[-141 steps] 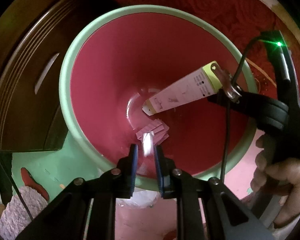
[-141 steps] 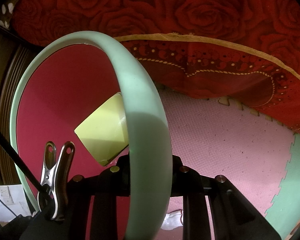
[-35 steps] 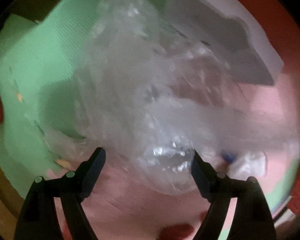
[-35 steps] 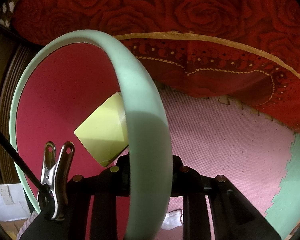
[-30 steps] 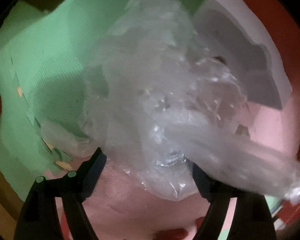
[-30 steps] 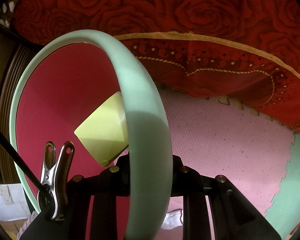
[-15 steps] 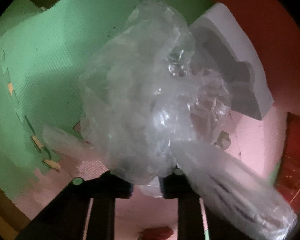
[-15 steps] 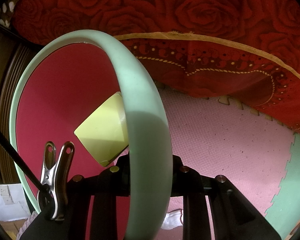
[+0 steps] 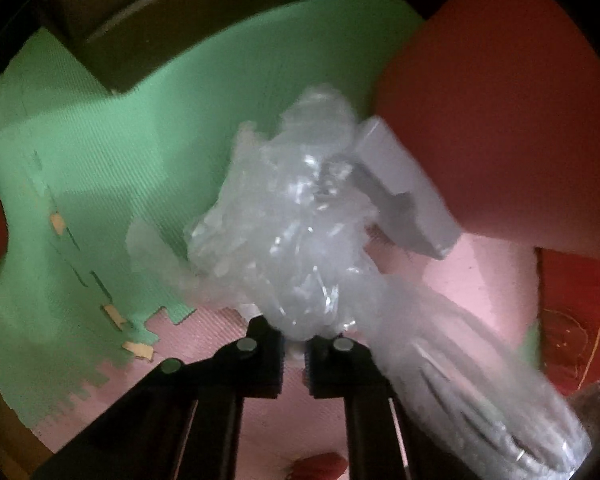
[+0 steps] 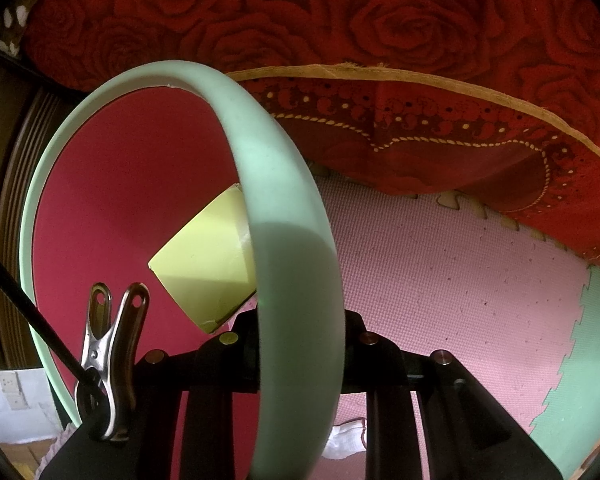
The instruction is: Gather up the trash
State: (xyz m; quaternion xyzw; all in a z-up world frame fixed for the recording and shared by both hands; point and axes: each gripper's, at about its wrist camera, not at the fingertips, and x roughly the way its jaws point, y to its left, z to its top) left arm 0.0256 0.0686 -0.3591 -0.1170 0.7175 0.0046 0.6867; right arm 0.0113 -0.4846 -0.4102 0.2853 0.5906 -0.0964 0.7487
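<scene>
A crumpled clear plastic bag (image 9: pixel 296 236) hangs in the left wrist view, pinched at its lower end by my left gripper (image 9: pixel 296 354), which is shut on it above the foam floor mats. A long tail of the bag (image 9: pixel 480 392) trails to the lower right. Behind the bag lies a white foam block (image 9: pixel 412 196) on the floor. In the right wrist view my right gripper (image 10: pixel 300 344) is shut on the mint-green rim (image 10: pixel 296 264) of a bin with a red inside (image 10: pixel 132 184). A yellow carton (image 10: pixel 204 268) sits inside the bin.
Green (image 9: pixel 100 152) and pink (image 9: pixel 492 272) puzzle mats cover the floor. The red outer side of the bin (image 9: pixel 500 120) fills the upper right of the left view. A red rose-patterned cloth (image 10: pixel 380 40) hangs behind the bin. A steel clip (image 10: pixel 108 360) holds a black cable on the right gripper.
My left gripper closed on the plastic bag and lifted it off the mats; the floor and foam block now look farther away. The right gripper and bin stayed still.
</scene>
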